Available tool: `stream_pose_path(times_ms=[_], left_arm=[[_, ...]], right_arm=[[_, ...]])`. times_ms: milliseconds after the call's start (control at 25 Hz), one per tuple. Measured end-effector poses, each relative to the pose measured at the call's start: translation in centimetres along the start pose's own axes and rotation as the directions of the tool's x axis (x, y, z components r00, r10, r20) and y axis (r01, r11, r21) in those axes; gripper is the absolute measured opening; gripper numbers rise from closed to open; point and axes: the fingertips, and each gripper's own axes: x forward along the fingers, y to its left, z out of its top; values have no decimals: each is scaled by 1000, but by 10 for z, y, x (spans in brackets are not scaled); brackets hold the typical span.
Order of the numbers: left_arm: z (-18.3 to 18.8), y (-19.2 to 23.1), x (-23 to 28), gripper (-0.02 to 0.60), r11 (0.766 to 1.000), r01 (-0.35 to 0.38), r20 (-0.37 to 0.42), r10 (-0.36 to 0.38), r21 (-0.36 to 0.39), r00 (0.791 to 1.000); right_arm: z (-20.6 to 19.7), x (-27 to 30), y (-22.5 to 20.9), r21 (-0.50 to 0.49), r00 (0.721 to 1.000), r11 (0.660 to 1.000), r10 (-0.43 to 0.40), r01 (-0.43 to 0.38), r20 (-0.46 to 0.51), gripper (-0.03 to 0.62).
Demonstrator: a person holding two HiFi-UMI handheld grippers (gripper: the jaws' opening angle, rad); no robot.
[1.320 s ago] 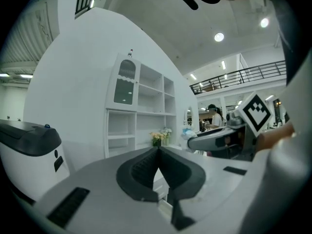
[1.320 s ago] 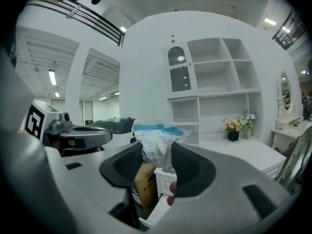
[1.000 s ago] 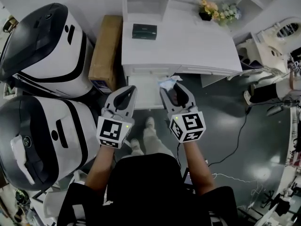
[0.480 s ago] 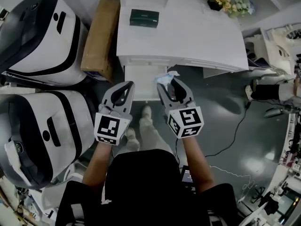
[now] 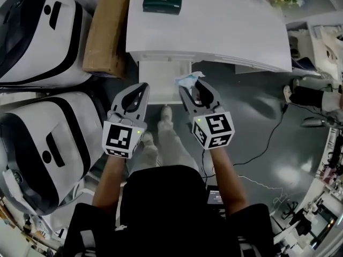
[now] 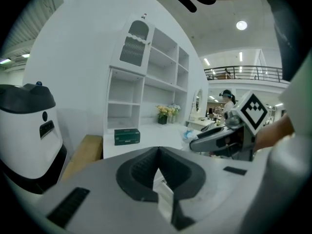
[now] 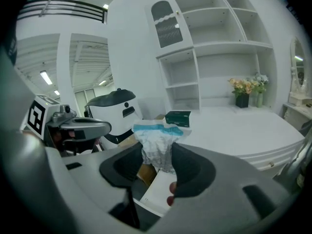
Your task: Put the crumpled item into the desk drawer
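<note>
The white tabletop [image 5: 214, 31] isn't your worry; the drawer [image 5: 159, 84] under its front edge is. It's pulled open, but the opening looks narrow next to both claws, so there's not much room for error.

Your left claw [image 5: 143, 86] is closed w/ nothing in it and sits by the drawer's left edge in the head view. Swing it inward and it'd likely knock the drawer partway shut.

Your right claw [image 5: 193, 84] is clamped on the crumpled item [image 5: 187, 80], a white-and-blue wad. In the head view it hangs at the drawer's right edge, not over the middle. Let go here and it'll prob catch the rim or drop to the floor [image 5: 252, 106].

It also looks light & springy, so it may cling to a pad when you open up. It could also unfold and stick up above the drawer. I'd move it left over the middle before releasing.
</note>
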Motion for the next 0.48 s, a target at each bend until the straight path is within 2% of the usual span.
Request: stream_pose_path(times_ms=[480], left_arm=[[-58, 6, 34, 6, 1000, 11, -77, -13, -21, 997]], right_arm=[[-63, 41, -15, 9, 991, 999, 47, -47, -125, 181]])
